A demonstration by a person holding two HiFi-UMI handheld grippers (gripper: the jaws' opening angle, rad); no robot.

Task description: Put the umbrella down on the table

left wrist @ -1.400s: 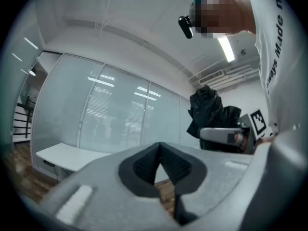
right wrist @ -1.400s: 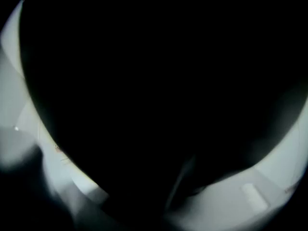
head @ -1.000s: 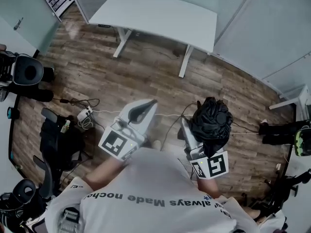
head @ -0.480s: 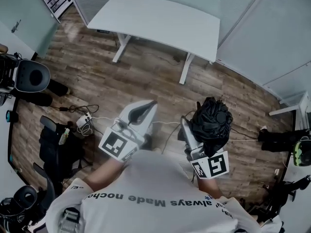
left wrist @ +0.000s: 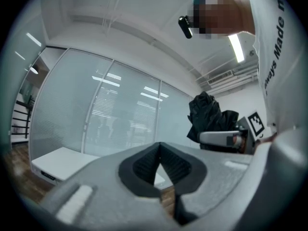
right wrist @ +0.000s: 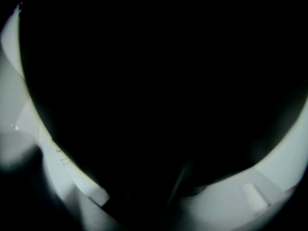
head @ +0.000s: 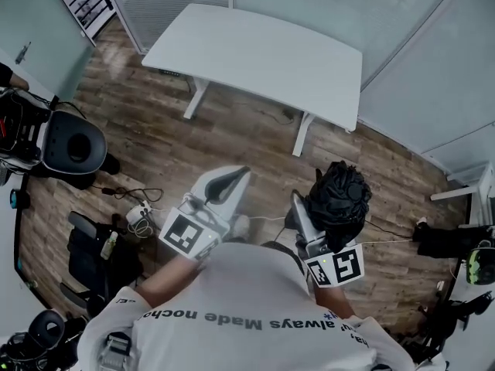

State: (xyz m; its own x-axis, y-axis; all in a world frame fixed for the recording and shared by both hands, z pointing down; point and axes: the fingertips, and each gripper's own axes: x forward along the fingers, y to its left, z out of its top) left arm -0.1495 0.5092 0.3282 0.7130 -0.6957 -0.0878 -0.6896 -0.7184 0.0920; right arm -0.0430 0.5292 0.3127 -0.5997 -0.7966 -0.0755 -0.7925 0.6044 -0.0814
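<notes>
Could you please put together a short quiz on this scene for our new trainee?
1. Fill in: the jaws of the left gripper are ___, with nothing between them.
2. Which one holds the black umbrella? A) left gripper B) right gripper C) both
3. True or false: the umbrella already lies on the white table.
Key: 1 together; 2 B; 3 false, it is held above the wooden floor, short of the table.
</notes>
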